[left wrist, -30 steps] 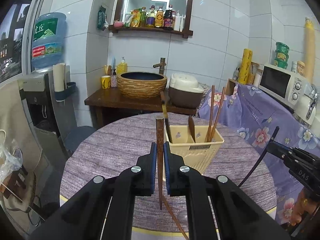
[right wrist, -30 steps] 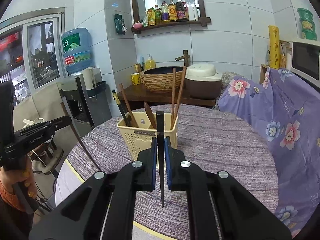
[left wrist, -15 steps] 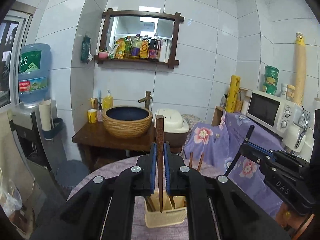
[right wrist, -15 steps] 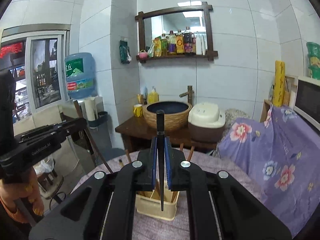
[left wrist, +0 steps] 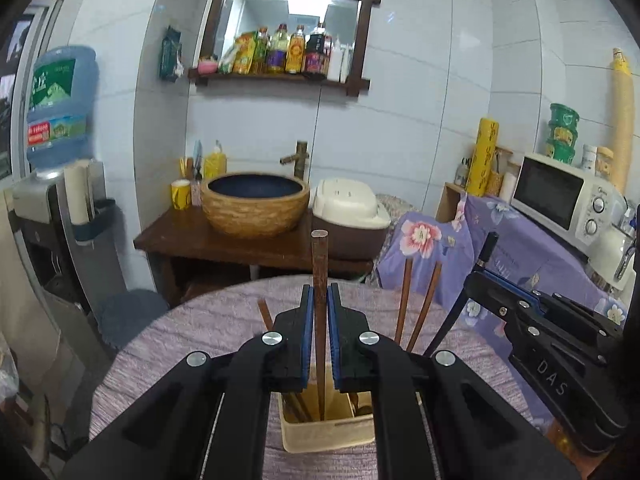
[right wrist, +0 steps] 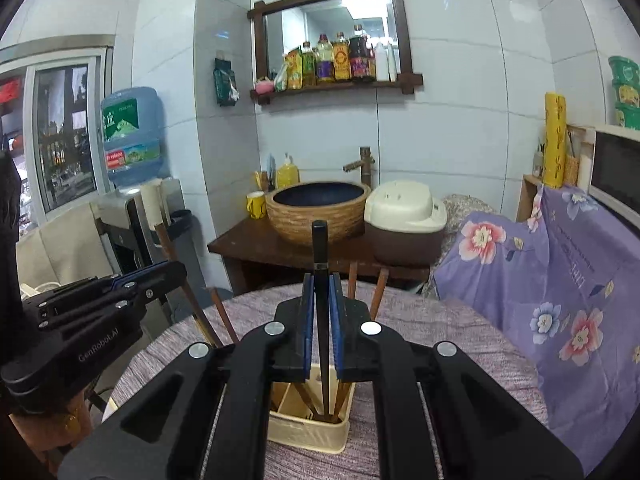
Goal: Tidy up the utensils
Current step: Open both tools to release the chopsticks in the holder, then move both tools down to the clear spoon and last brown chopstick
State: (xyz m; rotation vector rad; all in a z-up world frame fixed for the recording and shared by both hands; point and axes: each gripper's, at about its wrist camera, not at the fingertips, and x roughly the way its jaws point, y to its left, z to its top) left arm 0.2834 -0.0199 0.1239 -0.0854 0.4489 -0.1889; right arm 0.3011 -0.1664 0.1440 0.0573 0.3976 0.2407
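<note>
Purple woven cloth covers the round table (left wrist: 192,328) on which a cream plastic utensil holder (left wrist: 320,436) stands, directly below both claws.

Left gripper (left wrist: 318,308): jaws closed on a brown wooden chopstick (left wrist: 319,264), held near upright, its lower tip already inside the holder's near compartment. Right gripper (right wrist: 320,304): jaws closed on a black chopstick (right wrist: 320,248), likewise upright, its tip down among the sticks already standing in the holder (right wrist: 308,432). Further brown chopsticks (left wrist: 416,304) lean out of the far side of the holder.

Step in hand, as judged: insertion of the two gripped chopsticks into the holder; neither is released. Which compartment each tip occupies relative to the divider cannot be told with certainty.

Next move calls for lowering each stick until it bears on the holder floor, then parting the jaws and lifting clear without dragging the neighbouring sticks. The two claws work close together; collision is the risk.

Beyond the table: a woven washbasin (left wrist: 256,204) on a dark wooden stand, a rice cooker (left wrist: 348,208) beside it, a microwave (left wrist: 560,196) to the right, and tiled wall with a bottle shelf behind
</note>
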